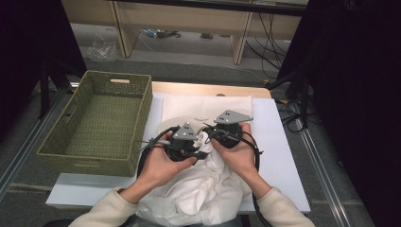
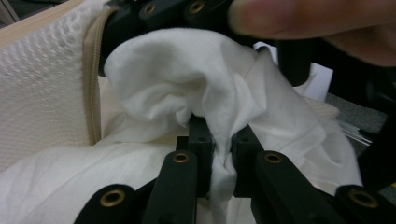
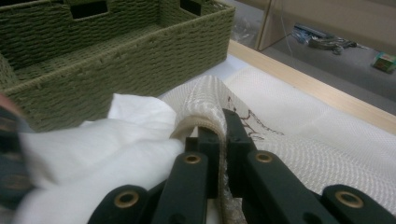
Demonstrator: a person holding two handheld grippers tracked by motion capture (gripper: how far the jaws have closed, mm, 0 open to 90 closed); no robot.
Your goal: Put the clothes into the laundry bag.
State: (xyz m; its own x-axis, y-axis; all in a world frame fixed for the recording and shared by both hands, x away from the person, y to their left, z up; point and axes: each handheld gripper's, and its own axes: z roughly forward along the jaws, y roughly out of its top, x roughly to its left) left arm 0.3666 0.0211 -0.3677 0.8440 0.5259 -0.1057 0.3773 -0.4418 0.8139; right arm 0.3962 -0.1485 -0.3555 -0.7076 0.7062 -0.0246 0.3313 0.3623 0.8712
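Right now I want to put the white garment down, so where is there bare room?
The green woven basket is empty. A bare strip of white table runs right of the mesh bag, and another near the front left corner, below the basket. The middle is crowded: both tools and the white garment.

Grey floor (image 1: pixel 198 71), light wooden desk (image 1: pixel 189 19) behind, loose cables (image 1: pixel 265 33).

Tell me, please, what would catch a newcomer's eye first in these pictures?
Probably the crumpled white cloth at the table's near edge, with the left claw pinching a fold of it. Beside it, the right claw is clamped on the edge of a cream mesh bag. A green woven basket stands at the table's left.
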